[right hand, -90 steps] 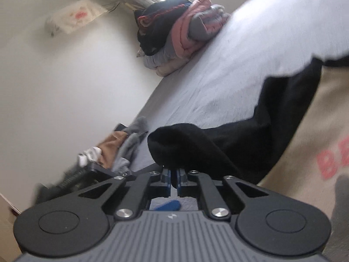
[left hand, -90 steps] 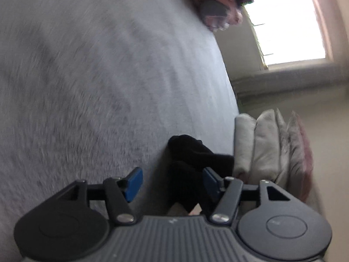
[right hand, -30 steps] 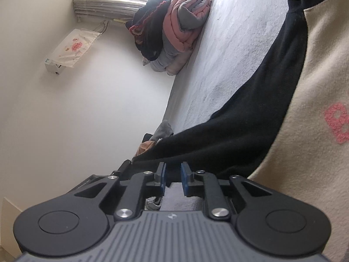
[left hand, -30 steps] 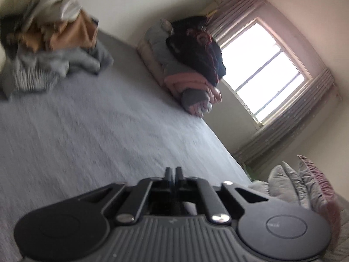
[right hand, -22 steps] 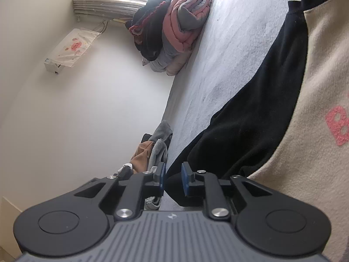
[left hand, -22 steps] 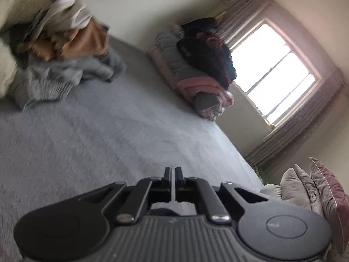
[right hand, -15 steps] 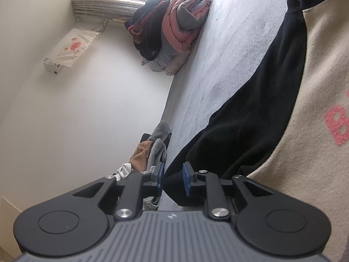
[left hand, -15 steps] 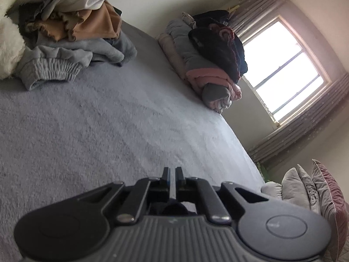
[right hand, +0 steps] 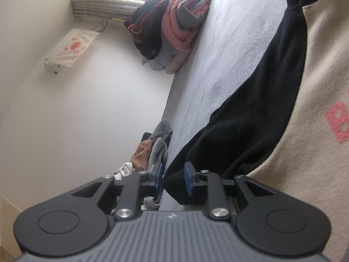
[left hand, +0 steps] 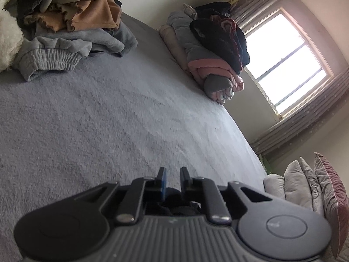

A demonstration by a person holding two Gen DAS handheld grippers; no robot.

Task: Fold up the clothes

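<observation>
Sweatshirt (right hand: 294,113) fabric — black sleeve and collar, cream body with pink lettering — is seen spread flat on the grey bed (right hand: 229,50), ahead of and to the right of the right hand-held gripper (right hand: 173,178). The blue-padded fingers of that hand-held gripper are parted, and the black cuff end of the sleeve lies in the gap between them without being pinched. Just left of those fingers, at the bed's edge, a loose heap of grey, orange and white clothes (right hand: 150,150) is seen, and far ahead a stack of folded blankets (right hand: 172,26) in pink, grey and black rests against the wall below a bright window. A white box with a cloth cover (right hand: 69,50) is mounted on the wall to the far left. The left hand-held gripper (left hand: 172,180) is held low over the bed (left hand: 109,120), its fingers slightly apart; a bit of dark fabric is glimpsed low between them near the body, but whether it is touched cannot be told. Ahead and to its left the same heap of clothes (left hand: 69,28) is seen, and farther ahead the folded blankets (left hand: 209,52) lie beside the curtained window (left hand: 288,65). To its right — past the bed's edge — upright cushions (left hand: 305,185) are stood side by side.
</observation>
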